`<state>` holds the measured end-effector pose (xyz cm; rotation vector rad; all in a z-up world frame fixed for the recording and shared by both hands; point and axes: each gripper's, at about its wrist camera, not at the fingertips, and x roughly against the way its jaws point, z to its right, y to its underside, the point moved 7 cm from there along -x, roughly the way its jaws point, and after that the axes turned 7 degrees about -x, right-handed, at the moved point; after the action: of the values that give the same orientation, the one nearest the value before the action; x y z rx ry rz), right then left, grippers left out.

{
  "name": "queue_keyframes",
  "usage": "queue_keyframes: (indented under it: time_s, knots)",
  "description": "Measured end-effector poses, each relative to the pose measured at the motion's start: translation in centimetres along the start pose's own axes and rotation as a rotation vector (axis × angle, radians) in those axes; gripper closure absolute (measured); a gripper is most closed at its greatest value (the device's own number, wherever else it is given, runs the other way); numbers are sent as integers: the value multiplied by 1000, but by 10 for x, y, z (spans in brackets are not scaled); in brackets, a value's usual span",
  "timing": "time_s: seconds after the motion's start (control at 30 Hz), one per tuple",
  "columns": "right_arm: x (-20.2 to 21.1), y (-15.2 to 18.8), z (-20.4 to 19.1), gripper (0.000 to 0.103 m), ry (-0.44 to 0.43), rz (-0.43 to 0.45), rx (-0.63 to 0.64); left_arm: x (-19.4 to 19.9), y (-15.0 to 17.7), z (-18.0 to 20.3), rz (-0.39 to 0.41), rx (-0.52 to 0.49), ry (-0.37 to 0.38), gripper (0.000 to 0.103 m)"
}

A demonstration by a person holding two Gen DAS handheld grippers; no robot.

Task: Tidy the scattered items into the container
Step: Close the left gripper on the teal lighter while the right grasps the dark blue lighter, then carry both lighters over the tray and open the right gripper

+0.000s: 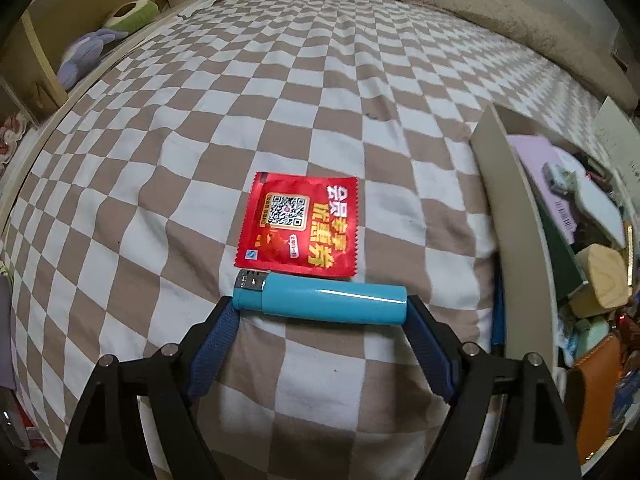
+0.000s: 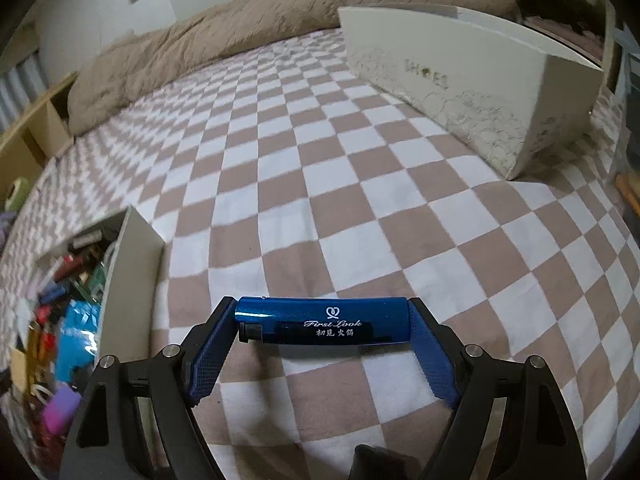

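My left gripper (image 1: 320,306) is shut on a light blue lighter (image 1: 320,300), held lengthwise between the fingertips just above the checked bedspread. A red sachet (image 1: 298,226) lies flat right beyond it. The open beige container (image 1: 516,216), full of small items, stands to the right. My right gripper (image 2: 322,320) is shut on a dark blue lighter (image 2: 324,322) marked "First Look", held crosswise above the bed. The same container (image 2: 132,264) shows at the left of the right wrist view.
A white shoe box lid (image 2: 460,92) stands on the bed at the far right. A tan blanket (image 2: 240,28) is bunched along the far side. Shelves with plush toys (image 1: 100,36) run along the left edge of the bed.
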<state>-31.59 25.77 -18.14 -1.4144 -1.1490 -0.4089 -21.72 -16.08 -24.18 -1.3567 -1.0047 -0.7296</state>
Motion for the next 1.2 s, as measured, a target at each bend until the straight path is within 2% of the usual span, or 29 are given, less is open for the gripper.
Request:
queue_keyframes:
  time_s: [0.17, 0.3, 0.6, 0.73, 0.9, 1.1, 1.2]
  knots:
    - [22, -8, -5, 19, -43, 73, -26, 31, -1, 8, 65, 48, 59, 20]
    - [45, -15, -8, 19, -72, 146, -42, 50, -28, 20, 150, 60, 96, 20]
    - [83, -32, -31, 19, -152, 287, -30, 113, -60, 63, 345, 11, 153, 20]
    - [96, -33, -41, 19, -192, 321, -8, 132, -64, 81, 399, -13, 174, 20]
    - [108, -29, -60, 19, -240, 343, 42, 147, -71, 106, 444, 8, 241, 20]
    - [116, -17, -89, 19, -290, 341, 132, 157, -81, 125, 484, 4, 246, 20]
    - [114, -12, -102, 19, -335, 334, 175, 160, -84, 130, 504, -1, 226, 20]
